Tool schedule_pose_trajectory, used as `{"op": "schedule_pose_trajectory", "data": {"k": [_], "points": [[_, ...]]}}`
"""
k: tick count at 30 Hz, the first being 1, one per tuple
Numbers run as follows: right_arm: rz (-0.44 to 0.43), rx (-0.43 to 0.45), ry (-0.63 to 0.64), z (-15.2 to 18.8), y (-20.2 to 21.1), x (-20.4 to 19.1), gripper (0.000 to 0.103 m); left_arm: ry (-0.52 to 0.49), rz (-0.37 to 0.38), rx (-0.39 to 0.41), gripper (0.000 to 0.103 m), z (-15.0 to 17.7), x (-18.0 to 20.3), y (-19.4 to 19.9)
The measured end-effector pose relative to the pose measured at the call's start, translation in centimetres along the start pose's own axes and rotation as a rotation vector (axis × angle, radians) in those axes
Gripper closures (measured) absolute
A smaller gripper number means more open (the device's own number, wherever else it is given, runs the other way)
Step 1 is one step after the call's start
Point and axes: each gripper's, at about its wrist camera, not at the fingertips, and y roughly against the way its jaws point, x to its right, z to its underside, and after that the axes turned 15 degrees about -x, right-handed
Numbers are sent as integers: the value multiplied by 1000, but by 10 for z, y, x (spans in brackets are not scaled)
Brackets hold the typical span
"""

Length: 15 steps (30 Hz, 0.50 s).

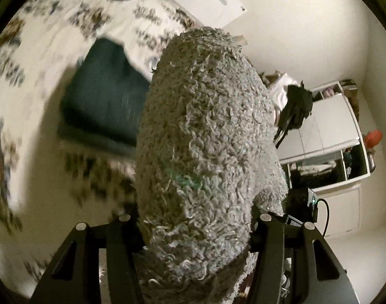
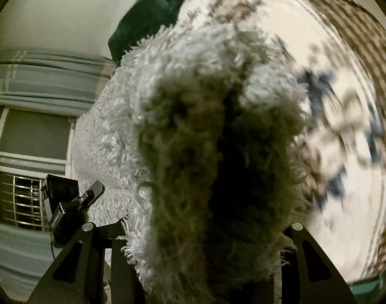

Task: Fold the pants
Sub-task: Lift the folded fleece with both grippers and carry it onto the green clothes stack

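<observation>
The pants (image 1: 205, 131) are light grey and fluffy. In the left wrist view a thick fold of them fills the middle and hides my left gripper's (image 1: 198, 248) fingertips; the jaws are closed on the fabric. In the right wrist view the same fluffy pants (image 2: 193, 131) bunch up between the jaws of my right gripper (image 2: 205, 250), which is shut on them. Both grippers hold the pants lifted above the bed. My left gripper shows in the right wrist view (image 2: 73, 202) at the lower left, at the pants' edge.
A bedspread (image 1: 35, 58) with a white, brown and blue pattern lies below, also in the right wrist view (image 2: 319, 63). Folded dark teal cloth (image 1: 104, 96) lies on it; another dark pile (image 2: 152, 17) lies farther off. A wardrobe (image 1: 332, 131) and a window with curtains (image 2: 30, 131) stand around.
</observation>
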Motion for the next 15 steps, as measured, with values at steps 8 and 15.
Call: {"op": "schedule_pose_trajectory", "data": {"k": [8,15], "points": [[45,-2,-12,-143,-69,-48,59,42,-19,-1,51,-142,-60,-4],[109,-53,-60,-223,-146,-31,57,105,-110,-73,51,-194,-128,-39]]}}
